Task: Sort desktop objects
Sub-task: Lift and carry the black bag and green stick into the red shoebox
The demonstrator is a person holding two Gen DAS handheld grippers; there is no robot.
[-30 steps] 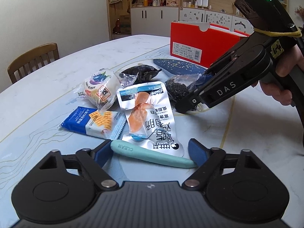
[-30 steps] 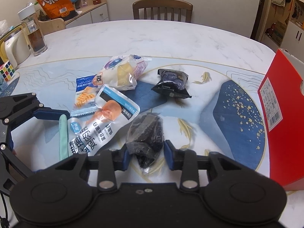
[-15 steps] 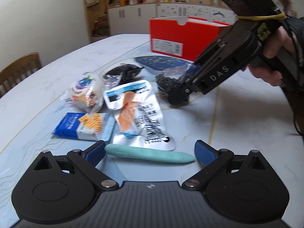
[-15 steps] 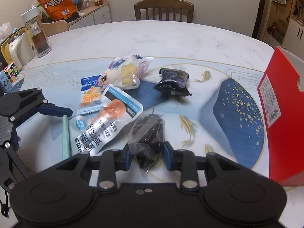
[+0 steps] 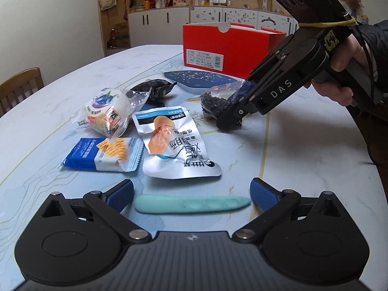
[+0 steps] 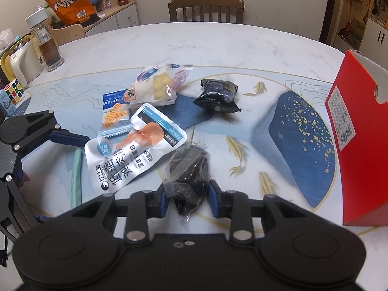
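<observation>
My right gripper (image 6: 187,200) is shut on a clear bag of dark snacks (image 6: 188,167), also seen in the left wrist view (image 5: 217,98), with its far end low over the table. My left gripper (image 5: 191,194) is open, its fingers on either side of a teal stick (image 5: 191,205) lying crosswise on the table; the stick also shows in the right wrist view (image 6: 76,177). Loose on the table are a silver chicken pouch (image 5: 174,145), a blue cracker pack (image 5: 104,154), a bread bun pack (image 5: 105,114) and a black snack pack (image 6: 217,95).
A red open box (image 5: 225,46) stands at the far side of the table, also in the right wrist view (image 6: 361,140). A Rubik's cube (image 6: 13,92), a tumbler (image 6: 47,46) and a kettle (image 6: 20,63) stand at the table's edge. Wooden chairs (image 6: 206,9) stand around.
My right gripper has lifted the dark snack bag a little and drawn it away from the silver pouch. My left gripper has pulled back slightly, staying open around the teal stick.
</observation>
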